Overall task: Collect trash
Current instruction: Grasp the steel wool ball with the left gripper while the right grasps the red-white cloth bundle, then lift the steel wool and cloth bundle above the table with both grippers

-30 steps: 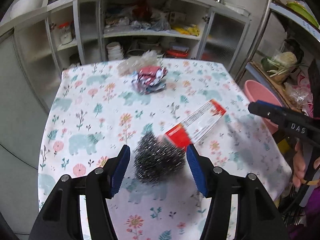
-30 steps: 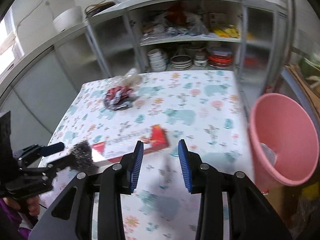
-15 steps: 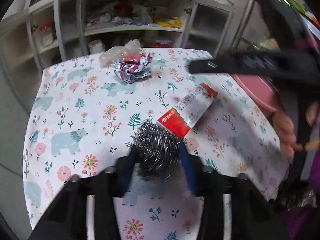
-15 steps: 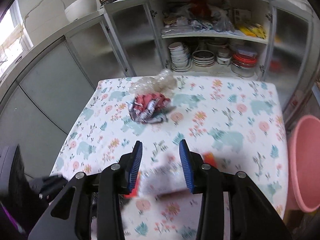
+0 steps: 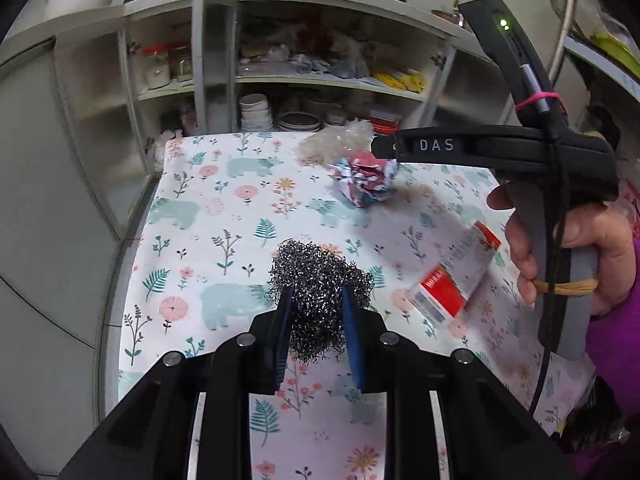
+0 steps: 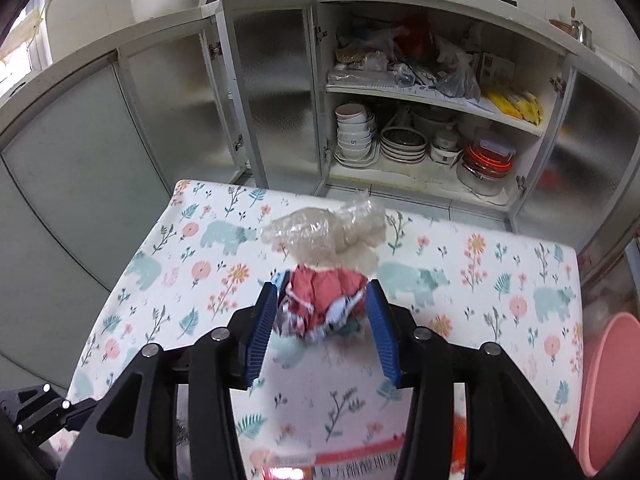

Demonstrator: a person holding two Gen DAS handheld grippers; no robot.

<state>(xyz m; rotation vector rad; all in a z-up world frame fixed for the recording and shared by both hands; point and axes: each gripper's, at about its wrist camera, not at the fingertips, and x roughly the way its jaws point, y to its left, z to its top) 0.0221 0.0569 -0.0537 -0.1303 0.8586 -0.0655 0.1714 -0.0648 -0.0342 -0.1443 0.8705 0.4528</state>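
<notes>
In the left wrist view, the left hand-held gripper (image 5: pixel 316 320) pinches the steel wool scourer (image 5: pixel 320 280) between its blue pads, above the floral bench (image 5: pixel 192 216). A red-and-white carton (image 5: pixel 456 276) and a crumpled red wrapper (image 5: pixel 366 180) lie uncollected.

In the right wrist view, the right hand-held gripper (image 6: pixel 324 320) is spread around the crumpled red wrapper (image 6: pixel 324 300), not closed on it. A clear plastic bag (image 6: pixel 324 228) lies just beyond. The pink bin (image 6: pixel 608 400) stands at the bench's right edge. Judged progress: early; four items remain to deposit.
</notes>
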